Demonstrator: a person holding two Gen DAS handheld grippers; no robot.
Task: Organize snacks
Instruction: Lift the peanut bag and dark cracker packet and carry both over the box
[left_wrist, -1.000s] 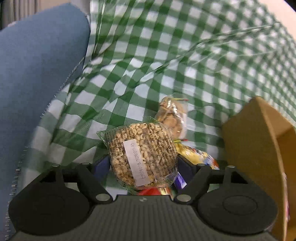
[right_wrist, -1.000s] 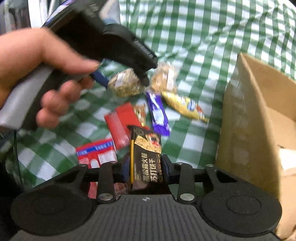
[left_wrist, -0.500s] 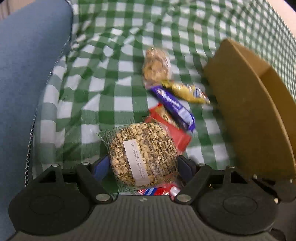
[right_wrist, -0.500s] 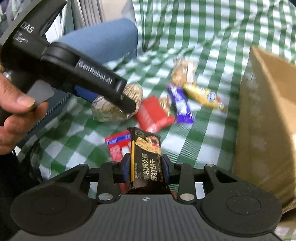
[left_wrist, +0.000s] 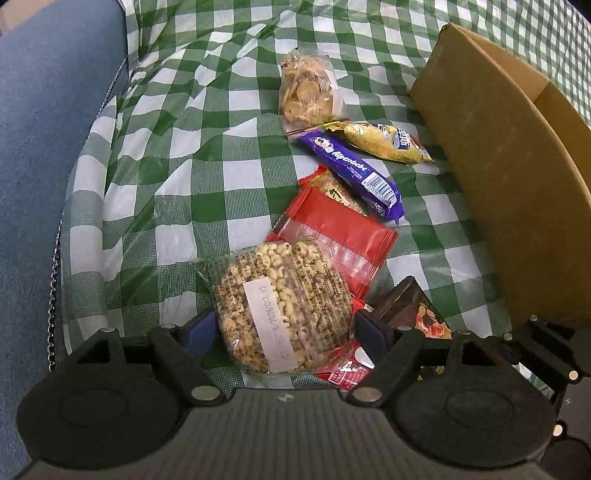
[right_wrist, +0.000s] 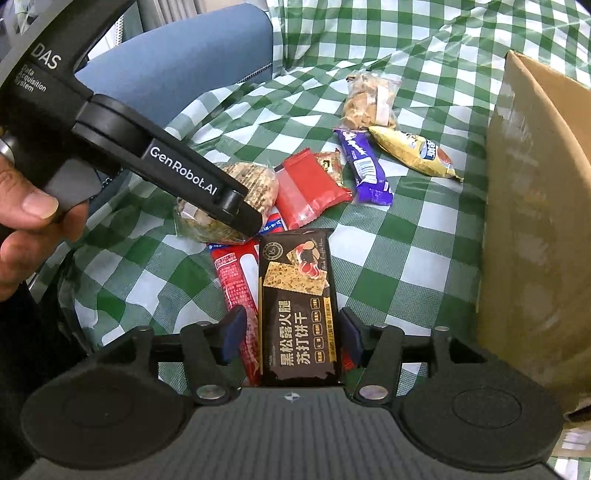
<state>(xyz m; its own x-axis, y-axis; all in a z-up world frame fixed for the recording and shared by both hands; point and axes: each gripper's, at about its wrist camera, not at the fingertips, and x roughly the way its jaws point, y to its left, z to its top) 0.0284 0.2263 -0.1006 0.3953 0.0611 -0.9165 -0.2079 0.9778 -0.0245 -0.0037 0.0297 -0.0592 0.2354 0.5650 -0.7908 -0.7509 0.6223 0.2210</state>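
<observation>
My left gripper (left_wrist: 284, 332) is shut on a round clear packet of puffed cereal (left_wrist: 280, 302), held low over the green checked cloth beside a red packet (left_wrist: 332, 236). In the right wrist view the same tool (right_wrist: 184, 177) reaches in from the left with that cereal packet (right_wrist: 258, 181) at its tip. My right gripper (right_wrist: 291, 332) has its jaws opening. A dark cracker packet (right_wrist: 295, 310) lies flat between them, and a gap shows at the left pad. That dark packet (left_wrist: 410, 306) also shows at the lower right of the left wrist view.
A purple bar (left_wrist: 351, 170), a gold packet (left_wrist: 384, 144) and a clear biscuit bag (left_wrist: 306, 92) lie further off. A red-and-white packet (right_wrist: 236, 284) lies beside the dark one. A cardboard box (right_wrist: 535, 221) stands at the right, a blue chair (right_wrist: 177, 62) at the left. A hand (right_wrist: 29, 221) holds the left tool.
The right jaws have parted from the dark cracker packet, which now lies flat on the cloth. The left gripper has come down and nearer with the cereal packet.
</observation>
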